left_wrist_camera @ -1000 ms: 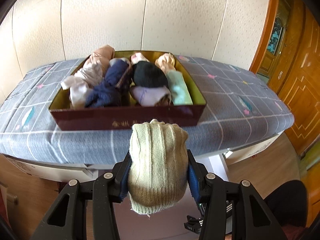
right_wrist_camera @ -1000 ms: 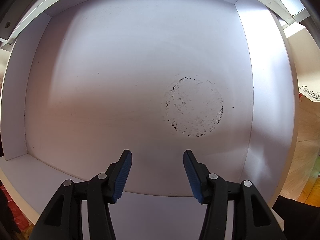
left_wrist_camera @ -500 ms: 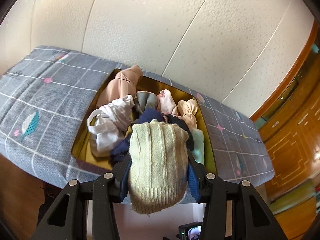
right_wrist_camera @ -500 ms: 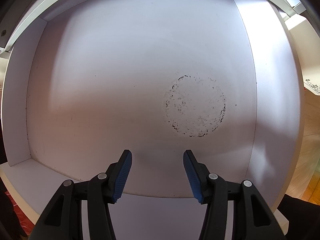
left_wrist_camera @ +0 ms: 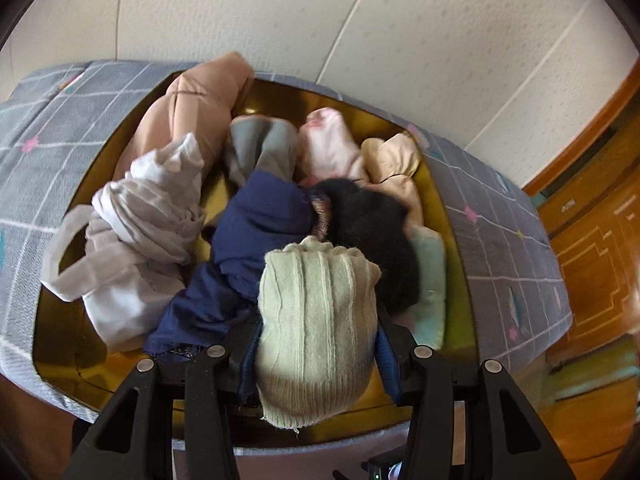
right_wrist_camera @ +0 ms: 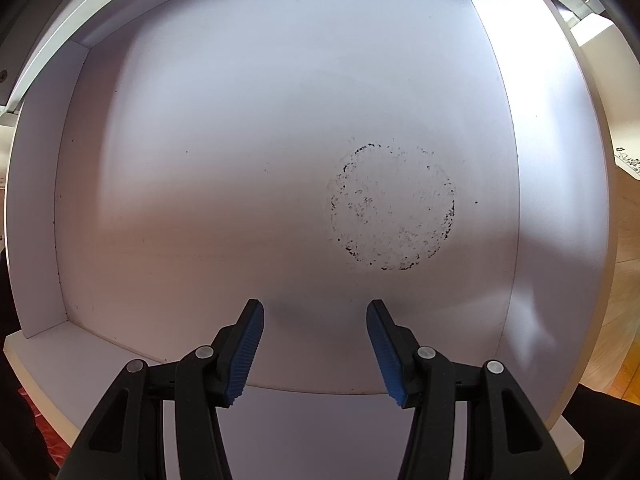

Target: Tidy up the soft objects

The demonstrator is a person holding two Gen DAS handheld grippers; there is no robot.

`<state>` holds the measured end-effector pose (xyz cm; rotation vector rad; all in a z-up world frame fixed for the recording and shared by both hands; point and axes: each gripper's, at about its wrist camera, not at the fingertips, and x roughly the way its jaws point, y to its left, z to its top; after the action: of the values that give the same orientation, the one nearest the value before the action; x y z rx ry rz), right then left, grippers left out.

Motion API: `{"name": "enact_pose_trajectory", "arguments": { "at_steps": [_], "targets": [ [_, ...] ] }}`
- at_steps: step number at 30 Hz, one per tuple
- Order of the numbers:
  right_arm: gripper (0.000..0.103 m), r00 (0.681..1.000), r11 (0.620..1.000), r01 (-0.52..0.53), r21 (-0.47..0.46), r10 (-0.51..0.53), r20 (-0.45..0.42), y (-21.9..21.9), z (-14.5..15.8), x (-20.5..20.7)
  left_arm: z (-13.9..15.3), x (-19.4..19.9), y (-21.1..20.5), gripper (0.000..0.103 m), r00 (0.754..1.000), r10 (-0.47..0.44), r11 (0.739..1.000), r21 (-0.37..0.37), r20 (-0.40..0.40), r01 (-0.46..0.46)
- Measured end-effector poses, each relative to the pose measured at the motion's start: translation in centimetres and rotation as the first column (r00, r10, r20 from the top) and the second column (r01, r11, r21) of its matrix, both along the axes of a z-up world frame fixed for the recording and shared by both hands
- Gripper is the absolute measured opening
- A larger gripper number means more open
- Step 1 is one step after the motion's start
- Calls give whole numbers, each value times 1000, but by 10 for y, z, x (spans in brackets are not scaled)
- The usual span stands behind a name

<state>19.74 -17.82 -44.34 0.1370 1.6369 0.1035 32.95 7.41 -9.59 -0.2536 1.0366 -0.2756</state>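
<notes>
Pale-green knit roll (left_wrist_camera: 316, 332) clamped lengthwise in left gripper (left_wrist_camera: 316, 344), gold box (left_wrist_camera: 452, 208) of rolled clothes ahead at twelve o'clock; right gripper (right_wrist_camera: 316, 348) empty, half-open.

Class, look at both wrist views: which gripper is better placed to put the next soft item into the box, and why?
Left. The left gripper already grips the pale green knitted bundle above the box. The right gripper is open and holds nothing, over a white surface.

Rolled garments (left_wrist_camera: 256, 216) fill the box (left_wrist_camera: 456, 240) on the bed (left_wrist_camera: 516, 248); wall (left_wrist_camera: 320, 20) behind.
</notes>
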Motion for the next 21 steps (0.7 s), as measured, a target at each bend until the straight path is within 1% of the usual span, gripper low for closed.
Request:
{"name": "enact_pose_trajectory", "arguments": {
  "at_steps": [2, 4, 5, 9, 12, 18, 21],
  "targets": [
    [54, 1000, 1000, 1, 1, -1, -2, -1, -1, 0, -6, 2, -1, 52, 1000, 7, 1000, 10, 1, -7],
    [54, 1000, 1000, 0, 0, 0, -3, 0, -1, 1, -11, 0, 0, 52, 1000, 16, 1000, 18, -7, -16],
    [54, 1000, 1000, -1, 0, 1, -3, 0, -2, 2, -10, -3, 0, 52, 1000, 15, 1000, 17, 3, -15],
    [54, 1000, 1000, -1, -3, 1, -1, -2, -3, 4, -7, -13, 1, 62, 999, 17, 1000, 24, 29, -18],
    [54, 1000, 1000, -4, -8, 4, 3, 3, 1, 3, 0, -23, 6, 67, 997, 24, 999, 33, 72, -26],
    [54, 1000, 1000, -22, -18, 23, 18, 8, 3, -1, 19, -53, 14, 68, 984, 35, 996, 77, 173, -49],
    [54, 999, 999, -30, -24, 30, 25, 11, 5, -3, 27, -72, 14, 68, 975, 19, 994, 104, 221, -43]
  ]
}}
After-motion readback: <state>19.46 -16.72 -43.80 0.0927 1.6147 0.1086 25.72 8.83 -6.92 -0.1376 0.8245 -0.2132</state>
